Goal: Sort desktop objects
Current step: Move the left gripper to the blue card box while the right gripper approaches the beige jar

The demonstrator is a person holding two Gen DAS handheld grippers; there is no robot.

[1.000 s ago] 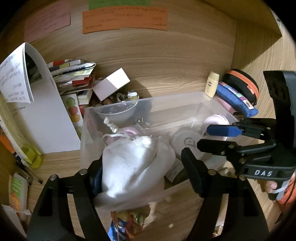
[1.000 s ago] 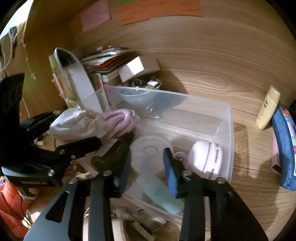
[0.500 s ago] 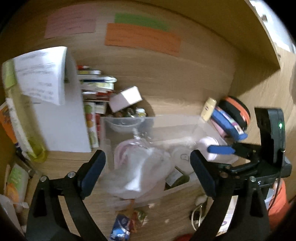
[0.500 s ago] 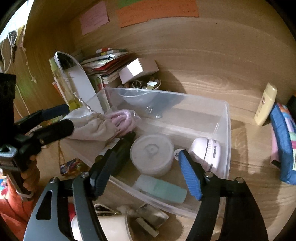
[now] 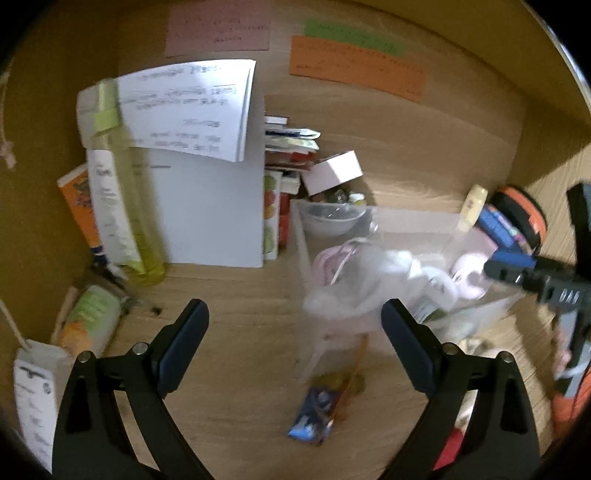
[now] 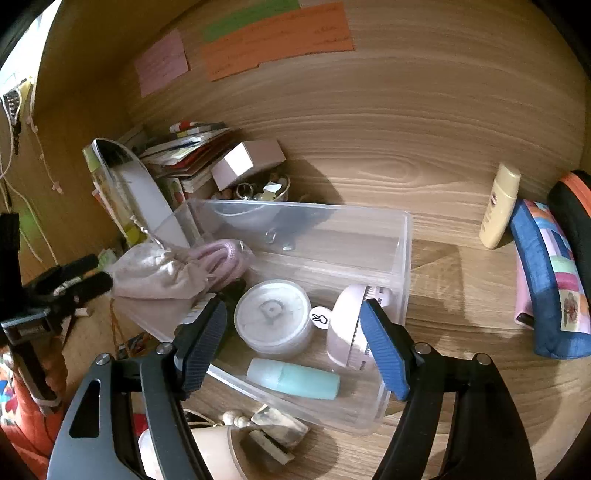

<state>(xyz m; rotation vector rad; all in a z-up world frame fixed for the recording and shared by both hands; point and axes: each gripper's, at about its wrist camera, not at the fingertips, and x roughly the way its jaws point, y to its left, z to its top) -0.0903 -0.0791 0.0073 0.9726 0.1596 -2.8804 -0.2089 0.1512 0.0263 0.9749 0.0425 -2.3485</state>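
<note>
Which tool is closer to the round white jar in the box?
Right. The right tool hangs open just above the round white jar inside the clear box. The left tool is open too, off beyond the box's other end, over the bare desk.

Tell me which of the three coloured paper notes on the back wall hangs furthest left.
The pink note. It sits alone at the left end and is the smallest. The green note and the orange note hang stacked together to its right.

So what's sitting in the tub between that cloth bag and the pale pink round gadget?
A round white jar, lid up, sits between the cloth bag and the pink gadget; the right wrist view shows it.
</note>
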